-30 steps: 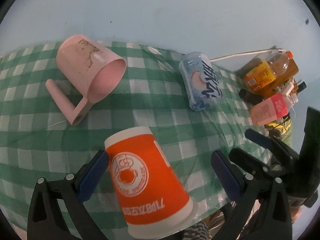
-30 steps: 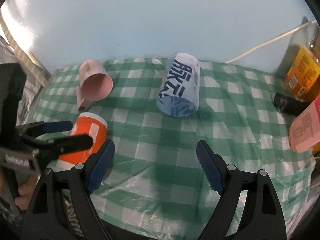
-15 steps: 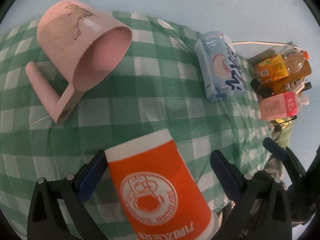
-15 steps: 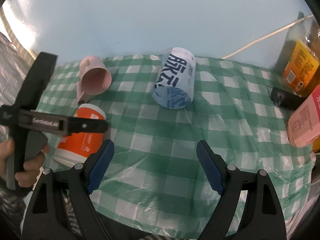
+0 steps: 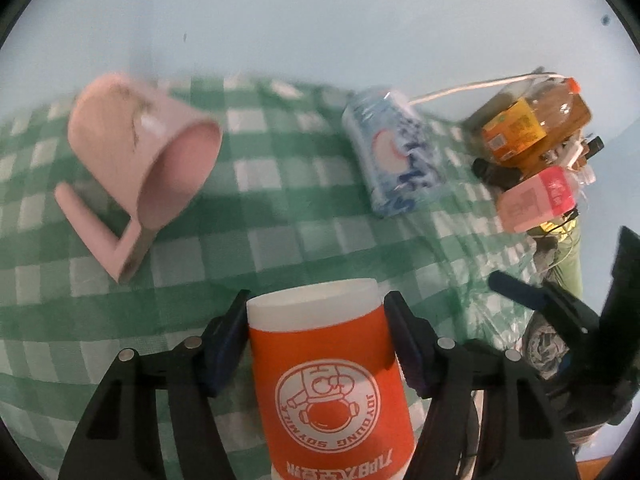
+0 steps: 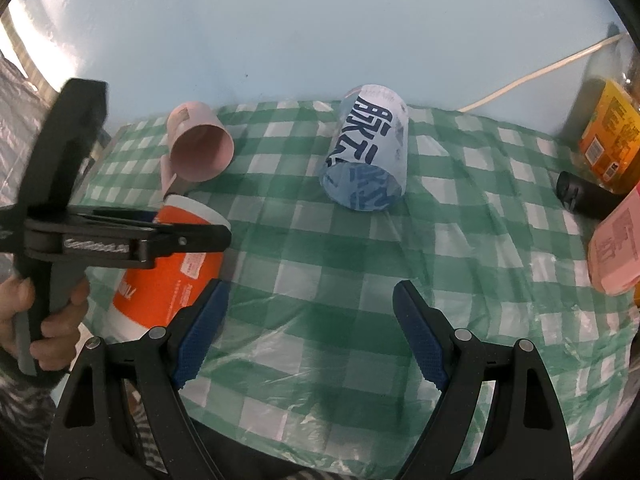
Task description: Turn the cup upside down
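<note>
Left wrist: tool (image 5: 316, 344) clamps orange cup (image 5: 332, 380).

Even, soft light; glare patch on wall (image 6: 24, 28) upper left of my right view. Left view motion-blurred, pink mug (image 5: 140, 148) smeared. Heavy fisheye bending, dark corners.

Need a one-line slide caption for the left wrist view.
Left claw shut on orange cup, pink mug lying beyond.

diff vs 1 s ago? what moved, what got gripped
The left gripper closed in from open and now clamps the orange cup near its white base. The right gripper stays open and empty. The pink mug and blue cup still lie on their sides.
</note>
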{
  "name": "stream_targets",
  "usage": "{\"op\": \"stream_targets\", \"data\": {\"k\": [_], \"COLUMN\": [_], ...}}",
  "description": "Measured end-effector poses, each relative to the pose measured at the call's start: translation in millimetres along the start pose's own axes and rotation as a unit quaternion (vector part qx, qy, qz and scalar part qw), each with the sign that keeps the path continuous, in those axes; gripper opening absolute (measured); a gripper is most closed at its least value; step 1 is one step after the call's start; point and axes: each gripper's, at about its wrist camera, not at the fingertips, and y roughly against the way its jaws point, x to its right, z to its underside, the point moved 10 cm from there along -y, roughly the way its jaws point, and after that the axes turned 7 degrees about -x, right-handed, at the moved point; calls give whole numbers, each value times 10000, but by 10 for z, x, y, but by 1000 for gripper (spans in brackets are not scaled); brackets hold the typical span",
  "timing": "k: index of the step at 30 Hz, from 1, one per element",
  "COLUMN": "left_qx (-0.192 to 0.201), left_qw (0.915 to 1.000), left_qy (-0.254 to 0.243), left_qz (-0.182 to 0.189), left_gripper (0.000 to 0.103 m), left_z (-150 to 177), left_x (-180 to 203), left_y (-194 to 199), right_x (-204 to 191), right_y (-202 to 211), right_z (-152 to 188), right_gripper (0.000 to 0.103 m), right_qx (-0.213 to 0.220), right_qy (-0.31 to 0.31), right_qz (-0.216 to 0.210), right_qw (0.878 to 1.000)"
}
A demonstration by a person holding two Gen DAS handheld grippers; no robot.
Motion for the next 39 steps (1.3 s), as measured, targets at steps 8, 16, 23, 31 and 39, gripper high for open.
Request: {"op": "stream_targets", "data": {"k": [8,16,23,31,39], "left_qx": [866,1647,2445,2910,3218], "left_qw": [9955,9789,9563,9422,9257], "left_qy": [-321,-825,-941,-719,-840], "left_qz": [-197,-883,-1295,-1500,-1803], "left_gripper": [66,66,66,66,66], "left_z": [-153,-161,-133,10,184], "left_x": [143,328,344,145,149], "left_y": [399,731,912,871,823], "right_x": [-42,-37,-7,-56,-166], "right_y": [52,52,90,162,208], "right_z": [5,24,50,98,128], "right_gripper": [85,85,85,85,85], "right_qx": [73,112,197,468,697], "right_qy": [-20,-84,-190,-52,166], "right_qz": [-81,-149,-193,-77,47], "right_qw": [9999,9998,9994,9989,9974]}}
